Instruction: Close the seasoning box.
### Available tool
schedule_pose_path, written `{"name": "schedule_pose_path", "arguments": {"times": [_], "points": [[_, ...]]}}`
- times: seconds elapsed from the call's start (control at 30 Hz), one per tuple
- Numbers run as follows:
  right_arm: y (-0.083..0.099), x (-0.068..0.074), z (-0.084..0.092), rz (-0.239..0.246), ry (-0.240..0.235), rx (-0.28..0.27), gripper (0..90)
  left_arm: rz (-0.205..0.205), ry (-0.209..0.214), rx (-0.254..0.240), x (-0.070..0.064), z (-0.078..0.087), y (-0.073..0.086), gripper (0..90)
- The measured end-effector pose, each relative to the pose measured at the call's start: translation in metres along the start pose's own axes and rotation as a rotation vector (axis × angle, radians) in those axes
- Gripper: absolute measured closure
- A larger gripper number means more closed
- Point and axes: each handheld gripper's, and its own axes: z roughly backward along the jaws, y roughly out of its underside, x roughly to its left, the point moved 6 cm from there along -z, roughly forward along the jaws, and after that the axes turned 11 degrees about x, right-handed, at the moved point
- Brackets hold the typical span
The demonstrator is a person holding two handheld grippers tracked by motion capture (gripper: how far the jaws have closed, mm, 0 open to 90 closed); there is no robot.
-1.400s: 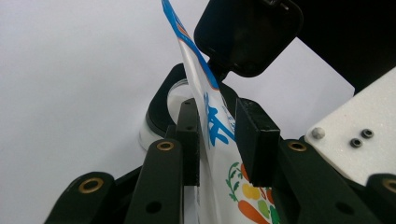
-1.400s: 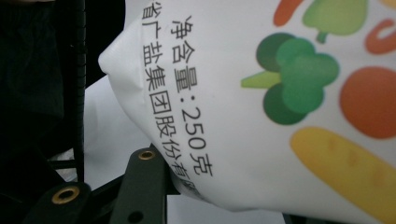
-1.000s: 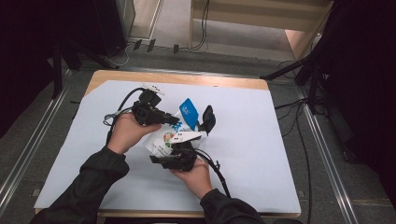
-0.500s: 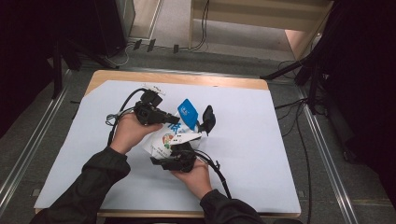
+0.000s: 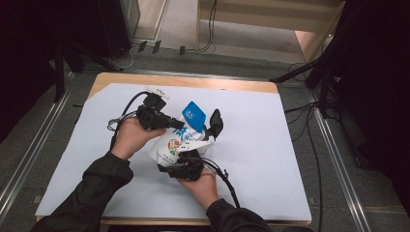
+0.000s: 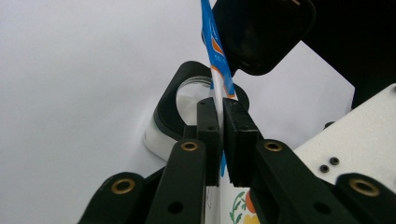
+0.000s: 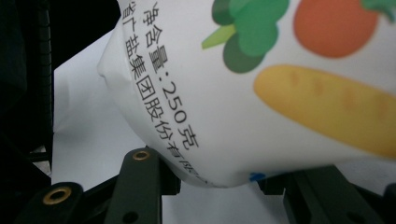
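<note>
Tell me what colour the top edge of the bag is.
Blue, with an orange stripe on the bag; clearest in the left gripper view.

Left gripper (image 6: 221, 135) fingers (image 6: 208, 135) clamped on pouch (image 6: 218, 65) edge; black ring (image 6: 177, 107) beyond.

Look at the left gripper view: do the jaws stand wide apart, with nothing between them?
No, the left gripper has its jaws pinched shut on the bag's thin blue edge.
</note>
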Motion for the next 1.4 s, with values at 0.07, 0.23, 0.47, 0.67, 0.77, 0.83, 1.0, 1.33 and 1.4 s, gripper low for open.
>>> {"name": "schedule_pose_path", "arguments": {"times": [0.07,0.23,0.47,0.67,0.77,0.83,1.0,1.33,1.4], "points": [[0.0,0.0,0.0,0.0,0.001,0.002,61.7,0.004,0.01,-0.002,0.0,-0.001,0.0,84.7],[0.001,-0.001,0.0,0.008,0.014,0.006,61.8,0.002,0.019,-0.002,-0.001,0.003,0.002,89.2],[0.005,-0.004,0.0,-0.005,0.032,-0.006,61.8,-0.009,0.029,-0.011,-0.003,0.013,0.007,90.0],[0.008,-0.007,0.0,-0.025,0.041,-0.013,59.3,-0.027,0.031,-0.016,-0.005,0.016,0.009,90.0],[0.01,-0.008,0.0,-0.033,0.045,-0.012,58.6,-0.037,0.031,-0.015,-0.007,0.015,0.009,90.0],[0.011,-0.008,0.0,-0.038,0.046,-0.01,58.5,-0.04,0.029,-0.013,-0.007,0.016,0.01,90.0],[0.014,-0.009,0.002,-0.042,0.055,-0.02,58.3,-0.05,0.025,-0.014,-0.009,0.017,0.011,90.0],[0.016,-0.011,0.003,-0.058,0.063,-0.012,58.9,-0.035,0.05,-0.006,-0.007,0.012,0.012,86.1],[0.016,-0.011,0.003,-0.058,0.061,-0.012,59.2,-0.034,0.035,0.013,-0.007,0.011,0.014,86.2]]}}
